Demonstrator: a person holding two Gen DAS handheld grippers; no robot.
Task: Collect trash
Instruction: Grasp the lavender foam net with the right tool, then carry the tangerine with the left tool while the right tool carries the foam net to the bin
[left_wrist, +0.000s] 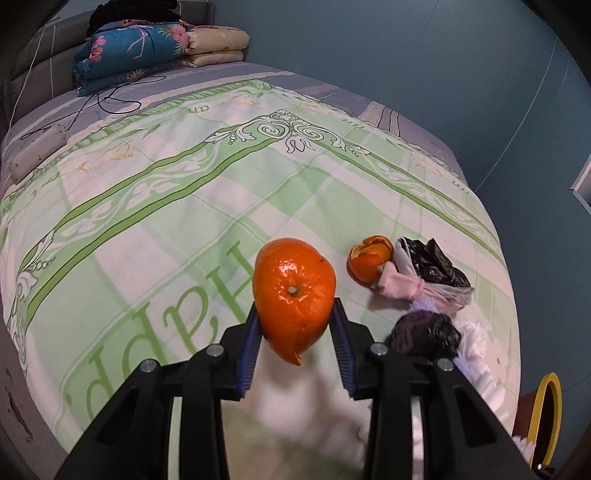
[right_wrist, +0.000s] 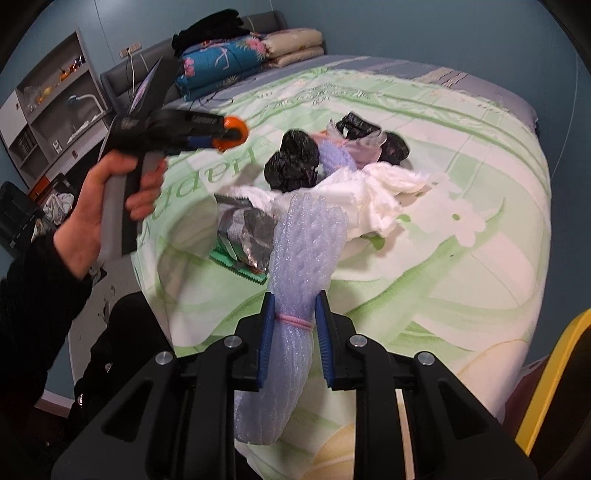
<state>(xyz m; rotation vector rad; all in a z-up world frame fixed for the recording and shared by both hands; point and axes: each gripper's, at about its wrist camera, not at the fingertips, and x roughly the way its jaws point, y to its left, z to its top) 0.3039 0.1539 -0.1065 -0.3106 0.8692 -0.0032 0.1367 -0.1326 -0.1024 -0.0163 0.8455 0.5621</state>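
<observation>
My left gripper (left_wrist: 295, 314) is shut on a large piece of orange peel (left_wrist: 293, 291), held clear above the bed; the same gripper (right_wrist: 225, 138) shows at the left of the right wrist view, gripped by a hand (right_wrist: 92, 210). A second orange peel (left_wrist: 369, 262) lies on the green quilt (left_wrist: 166, 206) beside a heap of black and pale plastic bags (left_wrist: 432, 269). My right gripper (right_wrist: 293, 302) is shut on a lilac foam net sleeve (right_wrist: 295, 258) bound with a pink rubber band. Behind it lie white tissue (right_wrist: 380, 195), black bags (right_wrist: 295, 158) and a foil wrapper (right_wrist: 247, 236).
Folded quilts (left_wrist: 147, 51) are stacked at the head of the bed, with a black cable (left_wrist: 103, 99) trailing over the sheet. A yellow-rimmed object (right_wrist: 554, 376) stands off the bed's right corner. Shelves (right_wrist: 55, 107) line the left wall. The walls are blue.
</observation>
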